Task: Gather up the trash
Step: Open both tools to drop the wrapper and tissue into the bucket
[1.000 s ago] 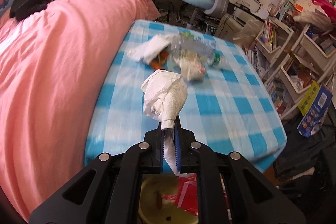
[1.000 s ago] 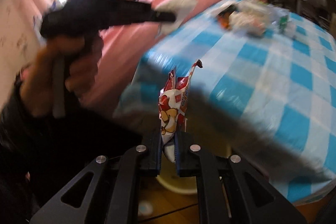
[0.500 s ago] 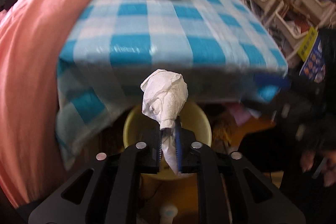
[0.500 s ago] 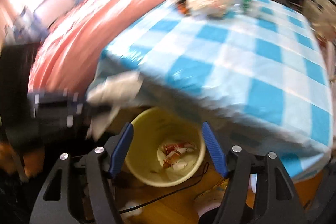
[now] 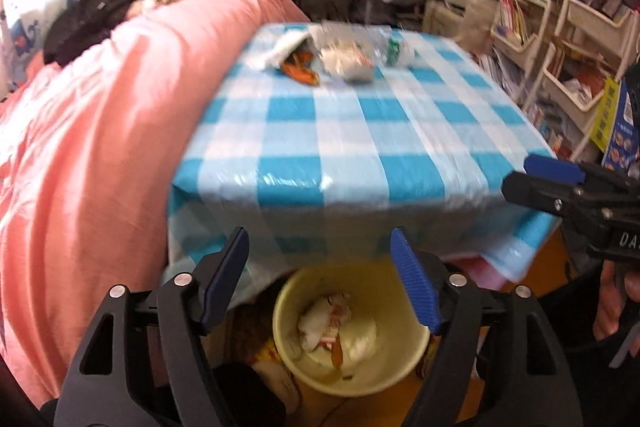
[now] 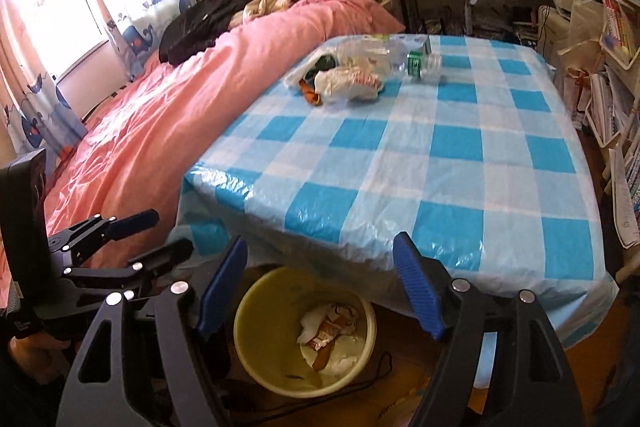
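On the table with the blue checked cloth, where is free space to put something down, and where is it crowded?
The table is bare over its whole near half and its right side, from the front edge up to the trash pile. It is crowded only at the far left corner, next to the pink bed, where the plastic bottle and wrappers lie together.

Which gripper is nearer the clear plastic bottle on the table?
Neither clearly. The left gripper and the right gripper both hang open over the yellow bin at the table's near edge, while the clear plastic bottle lies at the far end.
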Action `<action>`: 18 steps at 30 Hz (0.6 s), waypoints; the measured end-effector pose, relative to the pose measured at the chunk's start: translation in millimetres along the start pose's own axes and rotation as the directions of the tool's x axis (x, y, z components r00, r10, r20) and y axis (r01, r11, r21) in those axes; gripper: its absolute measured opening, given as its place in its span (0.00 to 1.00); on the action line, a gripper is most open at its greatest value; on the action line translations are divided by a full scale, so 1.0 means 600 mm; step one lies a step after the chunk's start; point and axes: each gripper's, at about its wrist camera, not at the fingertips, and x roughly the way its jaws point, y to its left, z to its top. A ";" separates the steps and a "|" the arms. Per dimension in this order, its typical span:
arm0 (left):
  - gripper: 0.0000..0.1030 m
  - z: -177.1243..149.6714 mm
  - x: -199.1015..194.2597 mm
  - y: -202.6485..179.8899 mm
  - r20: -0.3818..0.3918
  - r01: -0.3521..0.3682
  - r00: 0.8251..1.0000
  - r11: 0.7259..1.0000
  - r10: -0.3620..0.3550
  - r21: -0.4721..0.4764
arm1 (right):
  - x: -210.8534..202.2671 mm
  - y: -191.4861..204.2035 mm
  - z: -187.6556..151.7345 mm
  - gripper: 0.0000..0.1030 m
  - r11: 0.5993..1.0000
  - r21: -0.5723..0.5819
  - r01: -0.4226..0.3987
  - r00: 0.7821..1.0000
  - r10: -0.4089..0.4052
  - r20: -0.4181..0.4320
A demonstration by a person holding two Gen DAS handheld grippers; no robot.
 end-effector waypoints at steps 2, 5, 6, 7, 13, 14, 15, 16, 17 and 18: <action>0.71 0.006 -0.001 0.002 0.019 -0.011 1.000 1.000 0.011 -0.010 | -0.001 0.001 0.000 0.72 1.000 -0.009 0.006 1.000 -0.006 0.007; 0.73 0.009 -0.003 0.006 0.032 -0.014 0.999 1.000 0.015 -0.028 | 0.001 0.002 0.000 0.73 1.000 -0.020 0.013 1.000 -0.012 0.011; 0.73 0.011 -0.002 0.007 0.032 -0.013 0.999 0.999 0.014 -0.031 | 0.002 0.002 0.000 0.73 1.000 -0.023 0.013 1.000 -0.013 0.013; 0.73 0.010 -0.002 0.006 0.034 -0.013 0.999 0.999 0.014 -0.033 | 0.002 0.003 0.001 0.73 1.000 -0.026 0.014 1.000 -0.013 0.016; 0.74 0.012 -0.003 0.006 0.051 -0.011 0.999 0.999 0.013 -0.038 | 0.004 0.008 0.003 0.73 0.999 -0.045 0.018 0.999 -0.017 0.037; 0.75 0.013 -0.003 0.005 0.053 -0.010 0.999 0.999 0.012 -0.038 | 0.004 0.009 0.003 0.73 0.999 -0.048 0.019 0.999 -0.017 0.041; 0.75 0.013 -0.002 0.005 0.054 -0.010 0.998 0.999 0.012 -0.037 | 0.004 0.010 0.004 0.73 0.998 -0.051 0.020 0.999 -0.017 0.044; 0.75 0.014 -0.002 0.005 0.055 -0.011 0.998 0.999 0.013 -0.037 | 0.004 0.011 0.004 0.73 0.998 -0.055 0.021 0.999 -0.018 0.046; 0.76 0.014 -0.002 0.005 0.056 -0.011 0.998 0.999 0.013 -0.036 | 0.004 0.013 0.004 0.73 0.998 -0.058 0.022 0.999 -0.019 0.048; 0.76 0.014 -0.002 0.005 0.056 -0.010 0.998 0.999 0.012 -0.036 | 0.005 0.014 0.004 0.73 0.998 -0.059 0.023 0.999 -0.020 0.049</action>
